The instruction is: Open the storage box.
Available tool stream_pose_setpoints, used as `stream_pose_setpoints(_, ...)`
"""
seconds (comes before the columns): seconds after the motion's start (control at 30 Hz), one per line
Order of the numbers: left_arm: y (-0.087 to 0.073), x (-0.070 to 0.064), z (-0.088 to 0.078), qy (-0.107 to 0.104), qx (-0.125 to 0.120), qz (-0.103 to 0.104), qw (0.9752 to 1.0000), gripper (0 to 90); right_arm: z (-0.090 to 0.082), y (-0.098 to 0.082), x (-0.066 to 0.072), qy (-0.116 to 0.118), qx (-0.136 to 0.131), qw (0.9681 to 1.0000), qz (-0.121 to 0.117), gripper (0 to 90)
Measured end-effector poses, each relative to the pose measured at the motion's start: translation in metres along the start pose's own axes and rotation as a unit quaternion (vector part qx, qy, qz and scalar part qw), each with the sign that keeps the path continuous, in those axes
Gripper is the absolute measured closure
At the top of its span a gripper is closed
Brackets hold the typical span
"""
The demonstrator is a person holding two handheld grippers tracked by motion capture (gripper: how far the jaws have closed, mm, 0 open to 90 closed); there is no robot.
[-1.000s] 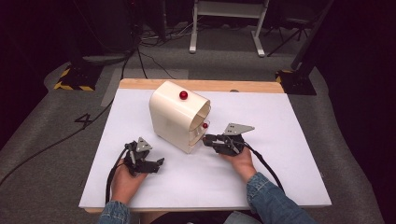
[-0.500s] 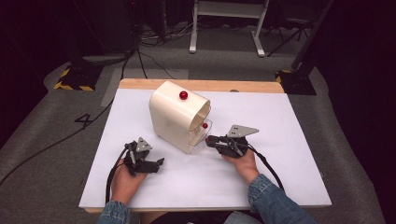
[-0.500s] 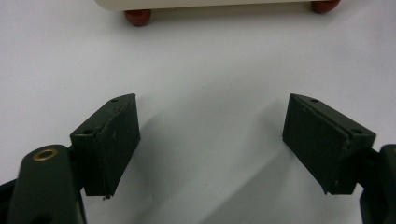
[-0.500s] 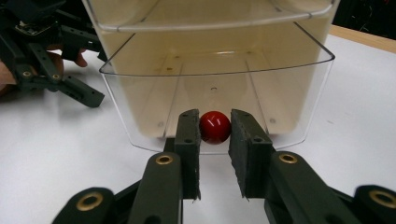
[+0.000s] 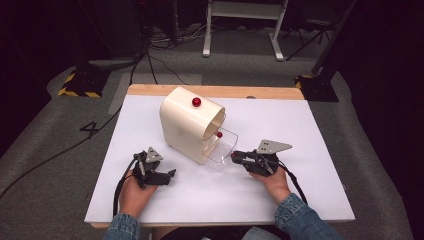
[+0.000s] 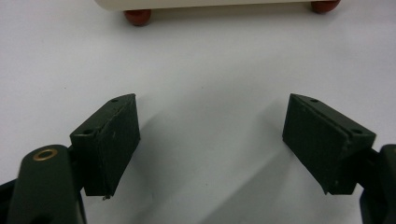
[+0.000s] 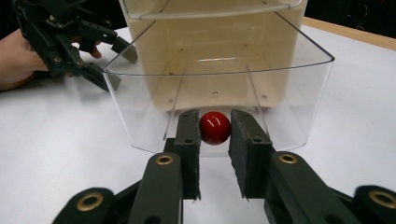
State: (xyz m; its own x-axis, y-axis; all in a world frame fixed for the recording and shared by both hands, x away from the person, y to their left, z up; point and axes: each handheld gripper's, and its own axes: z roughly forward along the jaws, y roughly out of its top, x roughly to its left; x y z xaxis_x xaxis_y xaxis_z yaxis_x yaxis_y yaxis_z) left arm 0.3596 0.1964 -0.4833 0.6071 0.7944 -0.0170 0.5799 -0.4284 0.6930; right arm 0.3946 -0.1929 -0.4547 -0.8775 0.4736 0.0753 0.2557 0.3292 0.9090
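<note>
I have the right gripper (image 7: 215, 140) clamped on the red knob (image 7: 215, 127) of the clear drawer (image 7: 299, 93), low in the middle of the right gripper view, with the two pads pressing the ball from either side. In the high view the same drawer (image 5: 223, 150) sits near the centre of the frame, partly pulled out of the bottom of the cream cabinet (image 5: 187, 125), and the right gripper (image 5: 239, 157) meets it from the right of centre. The left gripper (image 5: 167, 175) rests in the lower left of that view, just beside the cabinet but not touching it; in the left gripper view its jaws stand wide apart over bare white table (image 6: 210, 60), holding nothing, with the cabinet's red feet (image 6: 137, 17) along the top edge. My main worry is the grip itself: the knob is a small, smooth ball, and I judge that a pull that is slightly off the drawer's line could let it roll out from between the pads. The second risk is the cabinet, which looks light and is not braced by anything, so if the drawer binds, the whole cabinet may slide or tip toward the lower right instead of releasing it. A third is overshoot, since pulling too far could bring the drawer out of its slot and drop its front onto the table. The upper drawer's knob (image 5: 196, 102) at the cabinet's top is untouched.
</note>
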Motion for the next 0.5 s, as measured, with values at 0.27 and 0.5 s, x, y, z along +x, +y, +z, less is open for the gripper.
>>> stream_pose_setpoints(0.27,0.0,0.0,0.0,0.0,0.0,0.0,1.0,19.1,-0.017,-0.006,0.003,-0.005,0.008,1.0,-0.002,73.8)
stream_pose_setpoints(0.5,0.0,0.0,0.0,0.0,0.0,0.0,1.0,19.1,-0.026,-0.016,0.004,-0.009,0.023,0.9997,-0.003,73.8)
